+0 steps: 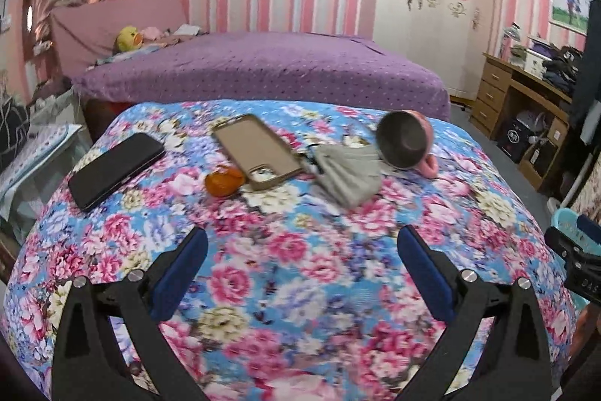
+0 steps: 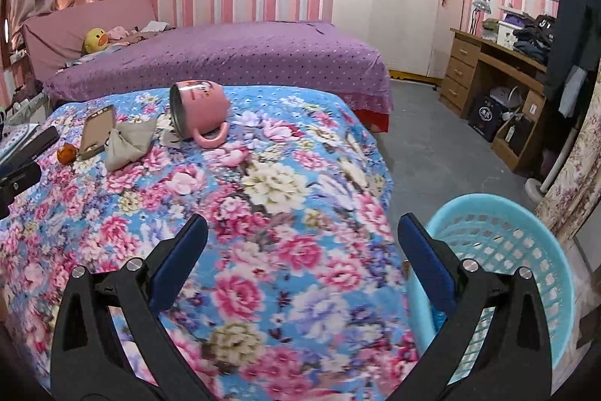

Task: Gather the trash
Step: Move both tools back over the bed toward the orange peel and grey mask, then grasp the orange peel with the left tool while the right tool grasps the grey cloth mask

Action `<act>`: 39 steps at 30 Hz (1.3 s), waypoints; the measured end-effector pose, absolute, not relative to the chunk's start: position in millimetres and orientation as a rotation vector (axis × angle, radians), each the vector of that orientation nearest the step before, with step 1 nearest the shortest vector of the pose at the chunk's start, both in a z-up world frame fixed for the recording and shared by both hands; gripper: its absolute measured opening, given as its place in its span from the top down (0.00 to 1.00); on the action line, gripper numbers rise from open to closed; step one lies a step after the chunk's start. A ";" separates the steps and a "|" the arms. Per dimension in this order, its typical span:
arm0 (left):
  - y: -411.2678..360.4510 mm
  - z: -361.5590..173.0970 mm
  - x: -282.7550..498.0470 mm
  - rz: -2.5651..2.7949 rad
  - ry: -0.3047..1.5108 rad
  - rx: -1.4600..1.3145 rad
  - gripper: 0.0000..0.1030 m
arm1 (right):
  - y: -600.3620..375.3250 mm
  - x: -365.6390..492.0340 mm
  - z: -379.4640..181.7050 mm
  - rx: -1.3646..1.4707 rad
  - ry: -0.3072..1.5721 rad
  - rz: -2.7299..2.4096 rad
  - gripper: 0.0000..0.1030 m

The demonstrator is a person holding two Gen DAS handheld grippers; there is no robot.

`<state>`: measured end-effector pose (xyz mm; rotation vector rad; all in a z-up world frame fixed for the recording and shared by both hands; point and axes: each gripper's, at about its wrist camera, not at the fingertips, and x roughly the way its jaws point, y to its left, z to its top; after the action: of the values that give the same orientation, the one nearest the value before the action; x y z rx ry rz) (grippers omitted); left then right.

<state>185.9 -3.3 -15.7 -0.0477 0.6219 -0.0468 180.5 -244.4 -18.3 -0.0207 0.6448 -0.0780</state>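
Left wrist view: both tools (image 1: 302, 248) (image 2: 302, 237) gape empty; crumpled grey tissue (image 1: 347, 171) lies beside tipped pink mug (image 1: 405, 139).

Cloth quilt (image 1: 300, 288), printed, matt. Mug (image 2: 201, 108): glossy pink outside, dull metal inside. Plastic basket (image 2: 507, 250), smooth lattice. Phone (image 1: 116, 170), glossy black. Case (image 1: 257, 151), matt tan. Wooden desk (image 2: 488, 70).

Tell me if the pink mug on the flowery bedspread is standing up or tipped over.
Tipped over. The pink mug lies on its side on the bedspread, open mouth facing sideways, handle resting against the fabric. It looks empty inside.
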 end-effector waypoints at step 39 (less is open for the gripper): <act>105.0 -39.6 260.1 0.120 0.733 -0.159 0.04 | -157.6 276.1 -24.2 -0.125 0.669 0.017 0.04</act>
<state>260.1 105.0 -39.6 -0.1589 0.7329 0.1204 276.1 -157.6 -24.2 -0.1249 0.6688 0.0167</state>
